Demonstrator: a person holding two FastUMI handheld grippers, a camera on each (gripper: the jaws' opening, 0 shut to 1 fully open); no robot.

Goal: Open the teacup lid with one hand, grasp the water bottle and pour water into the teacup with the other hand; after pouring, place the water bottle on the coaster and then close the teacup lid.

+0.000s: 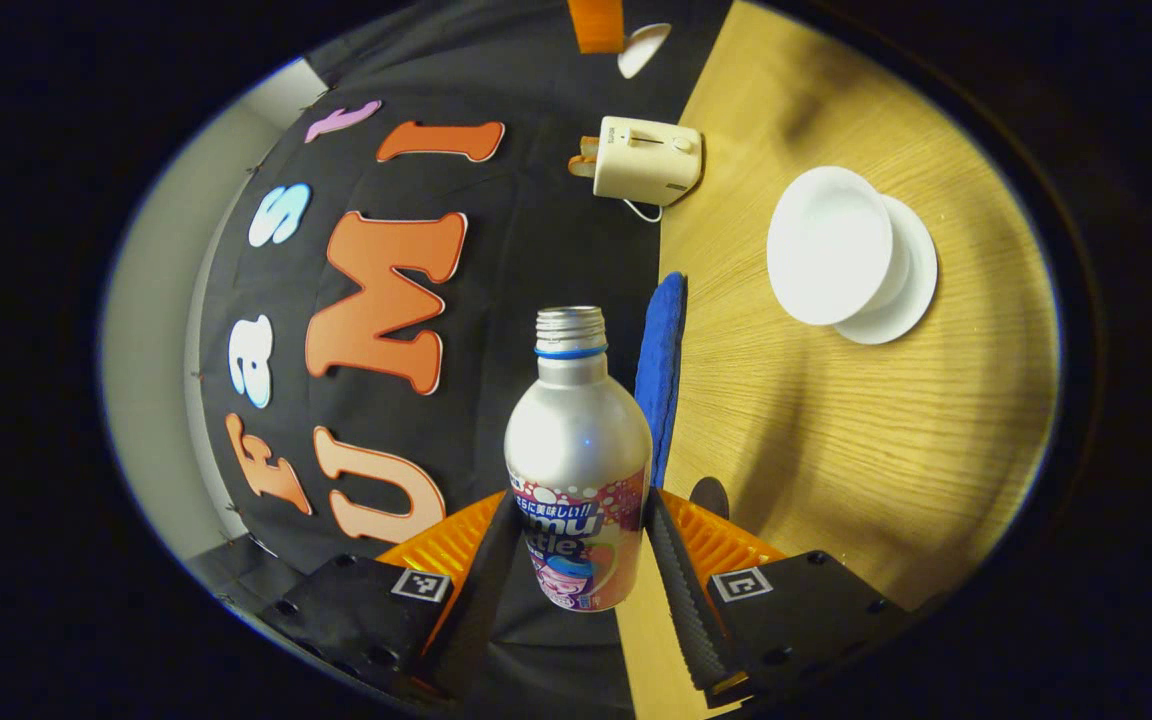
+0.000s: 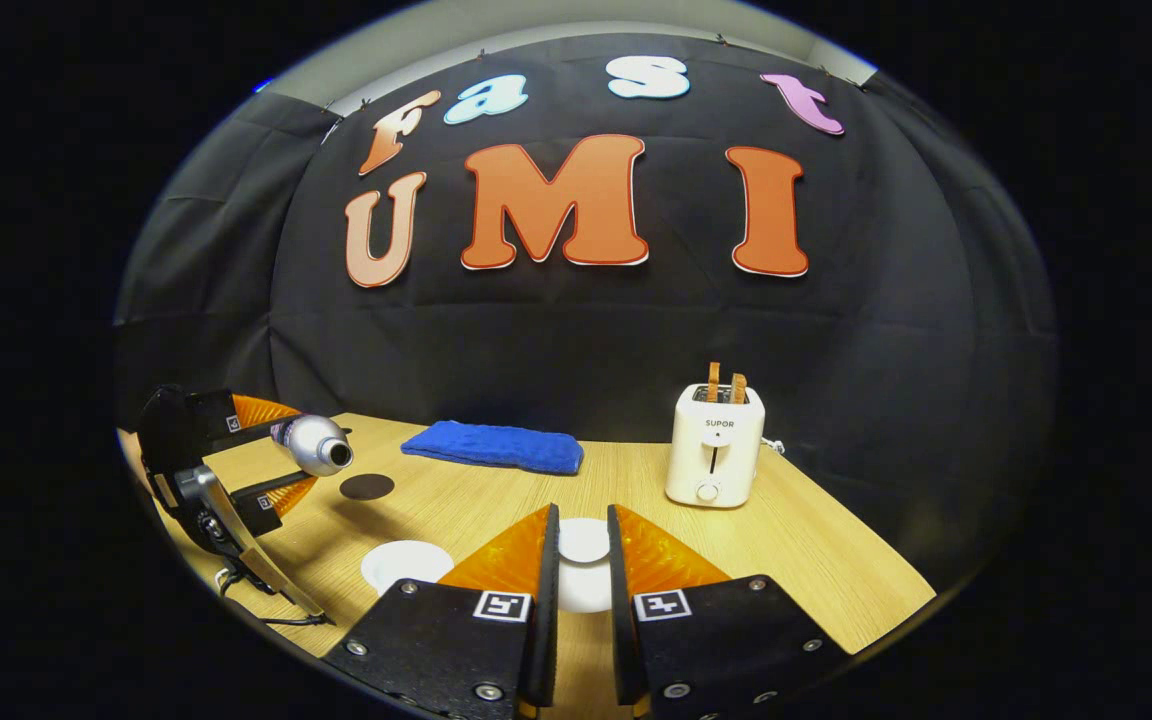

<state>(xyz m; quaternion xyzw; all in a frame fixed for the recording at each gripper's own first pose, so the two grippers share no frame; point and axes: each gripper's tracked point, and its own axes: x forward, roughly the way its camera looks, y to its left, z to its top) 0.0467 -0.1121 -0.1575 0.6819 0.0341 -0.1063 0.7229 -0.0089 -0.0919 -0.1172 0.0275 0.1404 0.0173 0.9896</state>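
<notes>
The jaws of the left gripper (image 1: pixel 576 560) are pinched on the water bottle (image 1: pixel 576 460), one finger pressed against each side of its printed label. The bottle is uncapped, its threaded neck bare. In the left gripper view the scene is turned sideways, so the wooden table (image 1: pixel 836 450) runs up the right of the picture. There the open teacup (image 1: pixel 829 245) shows its white inside, sitting on a saucer, well apart from the bottle's mouth. A blue cloth (image 1: pixel 661 365) lies along the table's back edge, and a cream toaster (image 1: pixel 648 160) stands farther along.

The right gripper view shows the bottle tipped on its side above the table, mouth (image 2: pixel 339 456) pointing toward the middle, with a dark round coaster (image 2: pixel 367 487) lying just below it. The jaws of the right gripper (image 2: pixel 582 590) are narrowly parted around the white teacup lid (image 2: pixel 584 540); whether they press on it I cannot tell. A white saucer rim (image 2: pixel 391 565) lies to their left.
</notes>
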